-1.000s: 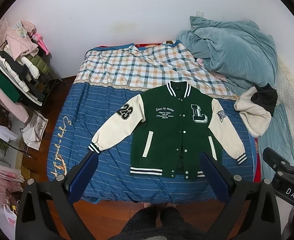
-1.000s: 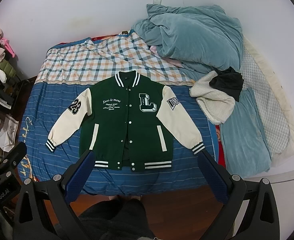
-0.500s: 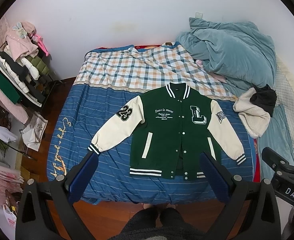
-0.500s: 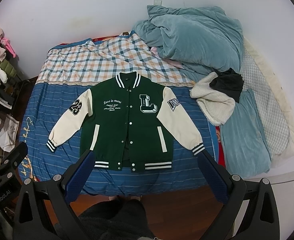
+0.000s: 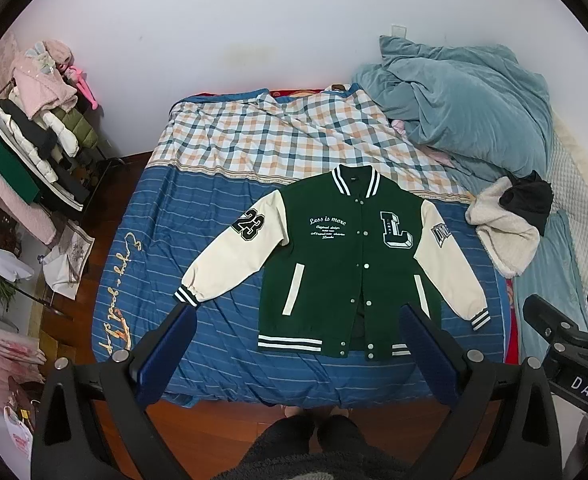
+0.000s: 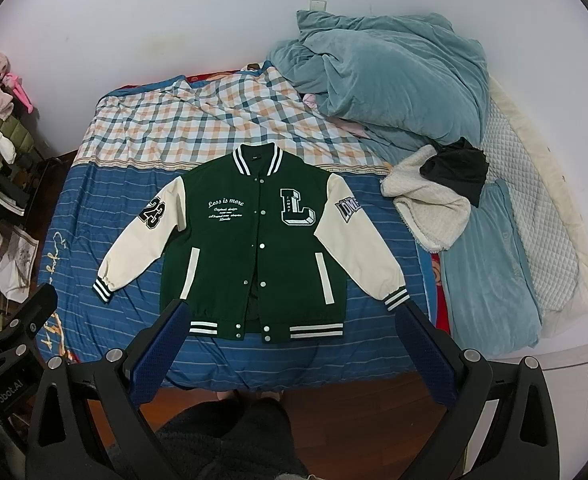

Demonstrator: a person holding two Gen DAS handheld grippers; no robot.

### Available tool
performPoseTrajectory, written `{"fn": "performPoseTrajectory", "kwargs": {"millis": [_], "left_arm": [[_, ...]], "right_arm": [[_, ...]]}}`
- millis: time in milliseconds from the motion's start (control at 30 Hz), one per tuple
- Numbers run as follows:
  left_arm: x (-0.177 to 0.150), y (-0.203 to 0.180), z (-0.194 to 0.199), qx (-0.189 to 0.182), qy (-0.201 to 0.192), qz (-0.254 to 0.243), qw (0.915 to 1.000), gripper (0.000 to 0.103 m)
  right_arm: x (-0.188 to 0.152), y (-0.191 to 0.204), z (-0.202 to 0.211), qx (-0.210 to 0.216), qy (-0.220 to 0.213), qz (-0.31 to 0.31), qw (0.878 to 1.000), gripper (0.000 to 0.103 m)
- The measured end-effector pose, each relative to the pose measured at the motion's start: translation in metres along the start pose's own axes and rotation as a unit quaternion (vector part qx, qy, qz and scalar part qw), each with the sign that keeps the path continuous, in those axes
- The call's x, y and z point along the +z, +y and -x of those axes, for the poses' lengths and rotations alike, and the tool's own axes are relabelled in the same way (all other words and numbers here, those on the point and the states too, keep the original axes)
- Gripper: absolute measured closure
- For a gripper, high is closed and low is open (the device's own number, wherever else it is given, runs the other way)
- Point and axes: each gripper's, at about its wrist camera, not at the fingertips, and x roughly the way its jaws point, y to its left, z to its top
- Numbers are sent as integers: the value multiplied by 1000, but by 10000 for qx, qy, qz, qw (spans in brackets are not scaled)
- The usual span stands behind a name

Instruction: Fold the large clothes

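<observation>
A green varsity jacket (image 5: 334,264) (image 6: 250,248) with cream sleeves lies flat and face up on the blue striped bed cover, snapped shut, both sleeves angled outward. Its hem faces me. My left gripper (image 5: 296,320) hangs open high above the bed's near edge, nothing between its blue pads (image 5: 166,356). Likewise, my right gripper (image 6: 292,316) is open and empty, held above the hem; its fingertips (image 6: 422,344) frame the jacket's lower corners. Each gripper's body shows at the edge of the other's view.
A rumpled teal duvet (image 6: 382,80) fills the bed's far right. A cream fleece with a black garment (image 6: 434,200) lies right of the jacket. A clothes rack (image 5: 34,160) stands left of the bed. A person's legs and feet (image 5: 314,432) are on the wooden floor.
Both views have shifted slightly; the jacket sits a little lower in frame. Nothing on the bed has moved, and both grippers stay open.
</observation>
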Motion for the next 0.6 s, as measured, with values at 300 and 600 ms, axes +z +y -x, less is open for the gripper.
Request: {"fn": "performPoseTrajectory", "kwargs": {"millis": [300,600], "left_arm": [[0,1,1,-27,13,1,10000,0],[0,0,1,-18,0,10,10000,0]], "right_arm": [[-1,1,0,-1,-2,-15,10000,0],[-3,4,3,-8,4,9,10000,0]]}}
